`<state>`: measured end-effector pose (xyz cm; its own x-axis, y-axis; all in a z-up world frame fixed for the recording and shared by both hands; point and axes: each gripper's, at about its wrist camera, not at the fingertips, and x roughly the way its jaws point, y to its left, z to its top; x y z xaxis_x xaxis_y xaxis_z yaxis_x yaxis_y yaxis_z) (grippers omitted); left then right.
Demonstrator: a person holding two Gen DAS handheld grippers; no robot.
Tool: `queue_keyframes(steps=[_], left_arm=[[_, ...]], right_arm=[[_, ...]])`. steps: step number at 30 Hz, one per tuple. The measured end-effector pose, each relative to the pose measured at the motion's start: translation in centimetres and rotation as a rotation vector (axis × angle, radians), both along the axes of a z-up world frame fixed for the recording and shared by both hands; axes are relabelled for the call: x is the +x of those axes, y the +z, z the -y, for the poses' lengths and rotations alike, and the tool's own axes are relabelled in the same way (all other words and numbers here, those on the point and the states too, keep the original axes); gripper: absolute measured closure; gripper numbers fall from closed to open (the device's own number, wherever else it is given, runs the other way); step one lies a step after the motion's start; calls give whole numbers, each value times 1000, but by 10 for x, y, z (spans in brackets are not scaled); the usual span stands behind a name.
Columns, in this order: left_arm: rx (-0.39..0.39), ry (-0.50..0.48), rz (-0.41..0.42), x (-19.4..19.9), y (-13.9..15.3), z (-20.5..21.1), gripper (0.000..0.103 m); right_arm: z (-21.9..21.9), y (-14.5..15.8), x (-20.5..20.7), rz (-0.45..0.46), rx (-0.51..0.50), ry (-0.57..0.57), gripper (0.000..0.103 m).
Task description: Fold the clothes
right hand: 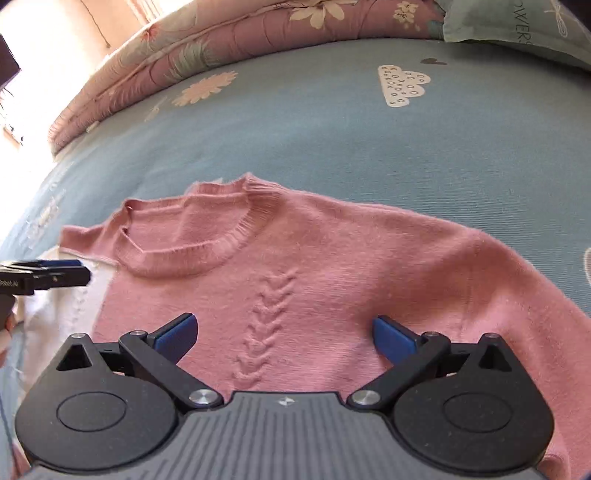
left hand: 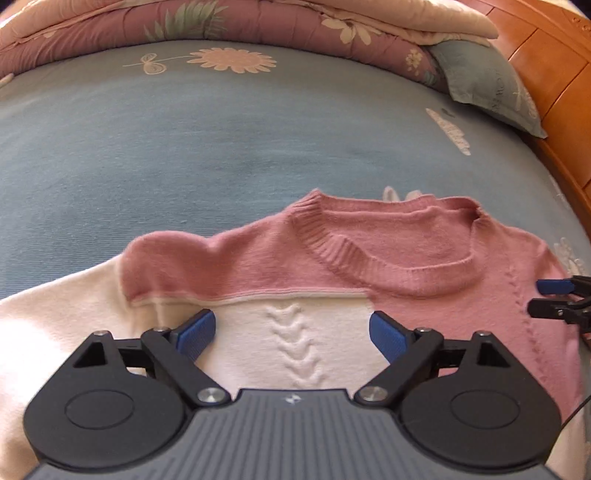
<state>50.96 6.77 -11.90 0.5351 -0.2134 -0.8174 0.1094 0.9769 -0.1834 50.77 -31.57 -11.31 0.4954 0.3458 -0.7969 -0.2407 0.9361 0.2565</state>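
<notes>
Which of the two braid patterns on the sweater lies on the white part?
The braid pattern between the open left gripper fingers; it runs down the white panel. The other braid, under the right gripper, is knitted in pink.

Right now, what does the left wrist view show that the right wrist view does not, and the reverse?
Only the left wrist view: the wooden headboard and the sweater's cream left sleeve, below the open left gripper.

Only the right wrist view: the cloud print on the sheet and the pink sleeve, below the open right gripper.

Both: the pink and cream sweater flat on the blue bedsheet, its ribbed collar, the floral quilt and a pillow.
</notes>
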Motion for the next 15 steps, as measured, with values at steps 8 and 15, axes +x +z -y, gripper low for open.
queue_keyframes(steps=[8,15], left_arm=[[-117,-100,-28,-4,19,11,15],[190,-146,39,9,-1,76,9]], right_arm=[[-1,23,-5,31,-71,-26,0],[-83,-1,8,106,-304,68,0]])
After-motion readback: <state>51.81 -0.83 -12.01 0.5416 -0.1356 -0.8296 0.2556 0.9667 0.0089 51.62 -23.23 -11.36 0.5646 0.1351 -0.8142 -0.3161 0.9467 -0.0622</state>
